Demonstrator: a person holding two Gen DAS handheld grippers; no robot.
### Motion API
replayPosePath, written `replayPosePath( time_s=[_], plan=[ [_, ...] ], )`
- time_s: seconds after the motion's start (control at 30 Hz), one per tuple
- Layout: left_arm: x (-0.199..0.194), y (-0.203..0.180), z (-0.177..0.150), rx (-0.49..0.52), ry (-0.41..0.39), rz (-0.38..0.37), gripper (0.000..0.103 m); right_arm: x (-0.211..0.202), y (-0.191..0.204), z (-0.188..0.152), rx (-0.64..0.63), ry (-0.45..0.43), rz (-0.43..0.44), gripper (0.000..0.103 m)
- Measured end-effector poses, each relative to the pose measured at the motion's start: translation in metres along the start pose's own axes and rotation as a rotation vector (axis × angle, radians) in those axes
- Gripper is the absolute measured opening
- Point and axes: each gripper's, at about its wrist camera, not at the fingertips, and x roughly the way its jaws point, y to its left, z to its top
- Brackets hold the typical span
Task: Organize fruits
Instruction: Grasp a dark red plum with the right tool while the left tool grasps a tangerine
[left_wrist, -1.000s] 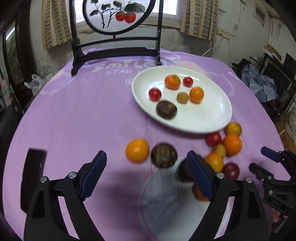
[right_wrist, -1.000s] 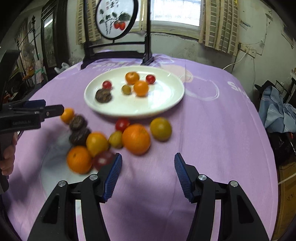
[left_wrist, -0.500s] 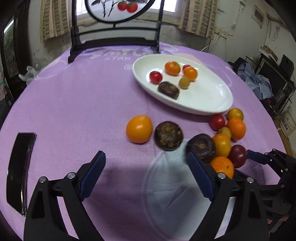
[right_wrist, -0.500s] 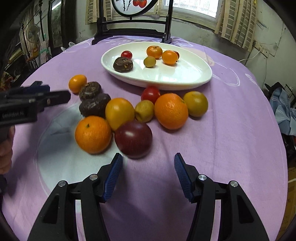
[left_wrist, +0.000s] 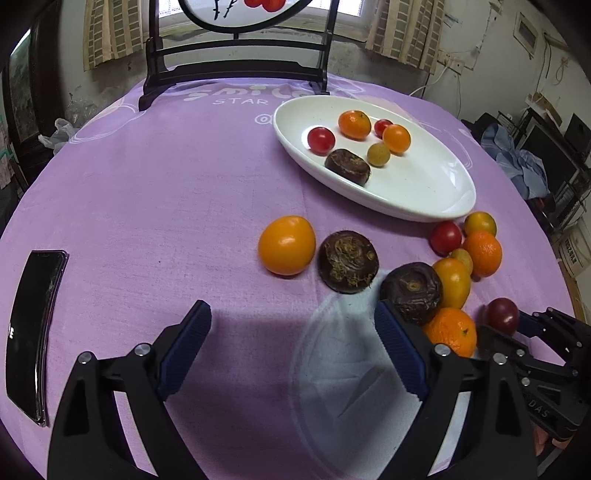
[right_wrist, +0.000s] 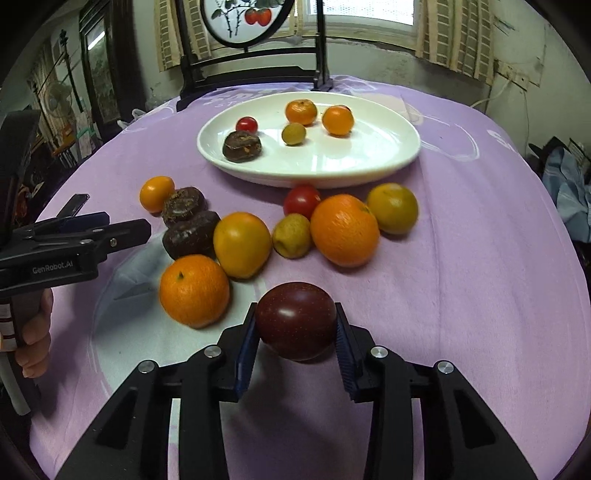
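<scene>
Plum (right_wrist: 295, 320), dark red, sits low in the frame's centre, clamped between the right gripper's (right_wrist: 295, 332) blue pads on the purple tablecloth (right_wrist: 461, 277). Half a second ago those jaws stood wide, the plum lying free ahead. The left gripper (left_wrist: 291, 347) hangs spread and holds nothing, beside loose fruit below the white plate (right_wrist: 369, 162).

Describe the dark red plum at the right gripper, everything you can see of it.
The plum is round, smooth and glossy, deep maroon with fine pale speckles and a small highlight. It sits between the right gripper fingers, both blue ribbed pads against its sides, just above or on the purple cloth. No other fruit touches it; the nearest orange lies apart.
</scene>
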Motion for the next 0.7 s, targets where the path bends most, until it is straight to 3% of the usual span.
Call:
replayPosePath(
  time_s=[0.27, 0.4, 0.7],
  plan=[
    [-0.020, -0.032, -0.014, 0.043, 0.008, -0.022, 0.088, -0.007, -0.018, -0.008, 0.064, -0.020, 0.039, 0.039],
    [-0.017, -0.058, -0.028, 0.076, 0.059, -0.072, 0.088, -0.010, -0.031, -0.011, 0.104, -0.024, 0.045, 0.039],
    [0.009, -0.096, -0.033, 0.123, 0.096, -0.005, 0.087, -0.022, -0.057, -0.017, 0.187, -0.055, 0.015, 0.039]
  ],
)
